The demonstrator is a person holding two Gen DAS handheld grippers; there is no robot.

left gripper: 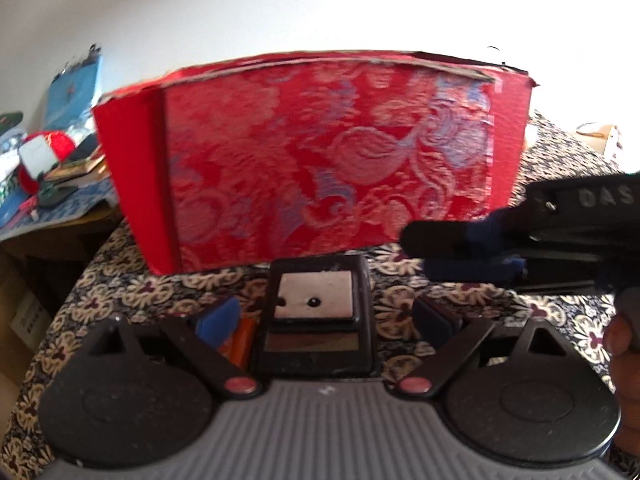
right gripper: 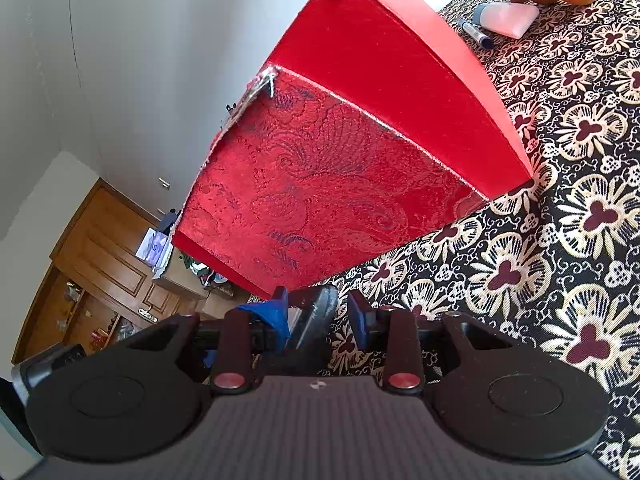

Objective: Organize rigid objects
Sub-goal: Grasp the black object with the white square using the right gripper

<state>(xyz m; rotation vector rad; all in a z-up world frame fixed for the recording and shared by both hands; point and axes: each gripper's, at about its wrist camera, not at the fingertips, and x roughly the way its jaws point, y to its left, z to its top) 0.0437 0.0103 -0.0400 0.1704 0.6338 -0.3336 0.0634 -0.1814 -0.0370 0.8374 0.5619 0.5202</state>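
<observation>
A surface covered by a black flowered cloth (right gripper: pixel 560 208) is occupied by a red box (right gripper: pixel 360 140), a marker (right gripper: pixel 474 32) and a white packet (right gripper: pixel 506 18).

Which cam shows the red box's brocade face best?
Left wrist: the red box faces it nearly square, showing the whole brocade panel, slightly blurred. Right wrist sees the box tilted, from a corner, brocade foreshortened beside a plain red side.

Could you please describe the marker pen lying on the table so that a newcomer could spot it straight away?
Start from the large red box standing on the floral tablecloth. Look past its plain red side towards the far edge of the table, where a white pouch lies. The marker pen lies beside that pouch: a slim, dark stick, the only thin object there.
</observation>
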